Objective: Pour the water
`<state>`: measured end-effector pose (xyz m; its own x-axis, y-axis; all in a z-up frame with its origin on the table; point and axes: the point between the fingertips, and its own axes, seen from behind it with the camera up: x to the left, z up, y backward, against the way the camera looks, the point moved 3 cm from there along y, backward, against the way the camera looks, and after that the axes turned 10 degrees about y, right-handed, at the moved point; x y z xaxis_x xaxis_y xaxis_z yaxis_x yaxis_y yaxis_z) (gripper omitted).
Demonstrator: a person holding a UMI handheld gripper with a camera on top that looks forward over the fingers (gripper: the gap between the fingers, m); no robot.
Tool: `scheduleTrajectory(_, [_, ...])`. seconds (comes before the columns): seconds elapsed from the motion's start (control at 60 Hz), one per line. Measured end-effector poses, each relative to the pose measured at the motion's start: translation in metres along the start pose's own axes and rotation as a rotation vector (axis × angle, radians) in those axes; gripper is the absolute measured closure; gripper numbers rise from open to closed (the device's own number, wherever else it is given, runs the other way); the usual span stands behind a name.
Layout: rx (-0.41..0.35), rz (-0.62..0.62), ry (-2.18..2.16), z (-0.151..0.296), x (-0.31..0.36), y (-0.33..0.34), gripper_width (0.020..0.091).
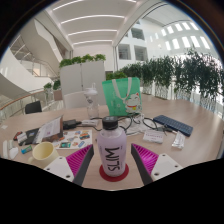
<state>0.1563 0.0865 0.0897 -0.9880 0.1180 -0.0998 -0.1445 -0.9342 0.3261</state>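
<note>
A clear bottle [112,150] with a white cap and red label stood upright between the gripper [113,166] fingers, whose pink pads [80,160] flanked it; whether they pressed it could not be made out. Its base was hidden. A yellow cup [43,152] sat beside it on the cluttered table [190,145].

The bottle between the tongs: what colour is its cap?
White, on the bottle; only the gripper view shows it.
</note>
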Motion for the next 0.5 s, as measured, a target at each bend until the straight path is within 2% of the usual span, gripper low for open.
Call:
scheduleTrajectory(0.183, [-0.022, -0.001, -0.014, 0.027, 0.015, 0.075, 0.0269])
scheduleTrajectory(0.5, [-0.044, -0.028, -0.004, 0.088, 0.071, 0.273, 0.0272])
